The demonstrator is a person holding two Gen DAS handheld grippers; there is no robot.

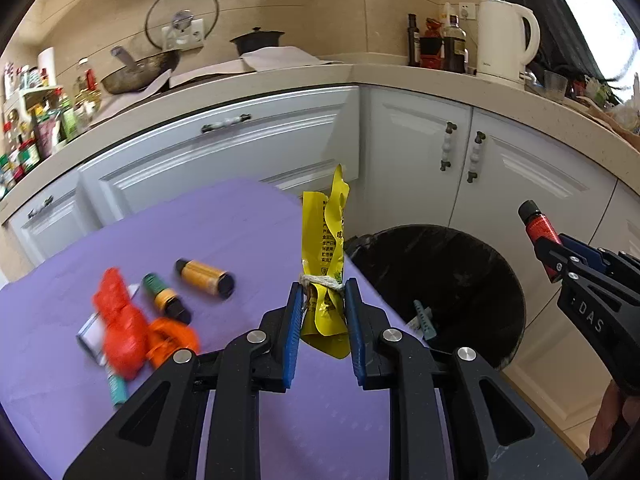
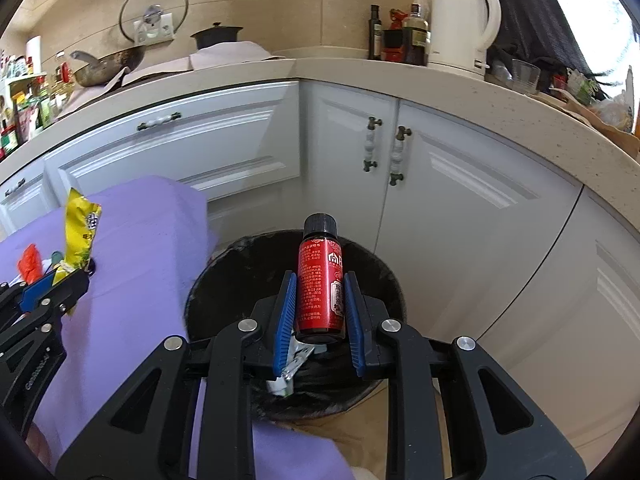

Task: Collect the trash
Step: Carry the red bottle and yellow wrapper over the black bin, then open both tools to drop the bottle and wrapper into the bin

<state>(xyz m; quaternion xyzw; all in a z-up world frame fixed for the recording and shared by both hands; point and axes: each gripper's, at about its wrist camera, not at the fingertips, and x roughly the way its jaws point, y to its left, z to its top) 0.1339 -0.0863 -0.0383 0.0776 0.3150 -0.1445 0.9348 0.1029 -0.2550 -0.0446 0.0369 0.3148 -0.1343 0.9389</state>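
My left gripper is shut on a crumpled yellow wrapper tied with string, held upright over the right edge of the purple table. My right gripper is shut on a small red bottle with a black cap, held above the black-lined trash bin. The left wrist view shows that bottle at the far right, and the bin beside the table. Bits of trash lie inside the bin.
On the table lie an orange bottle, a green-capped bottle, an orange-red wrapper and a small white box. White cabinets stand behind the bin. The counter holds a kettle, bottles and a pan.
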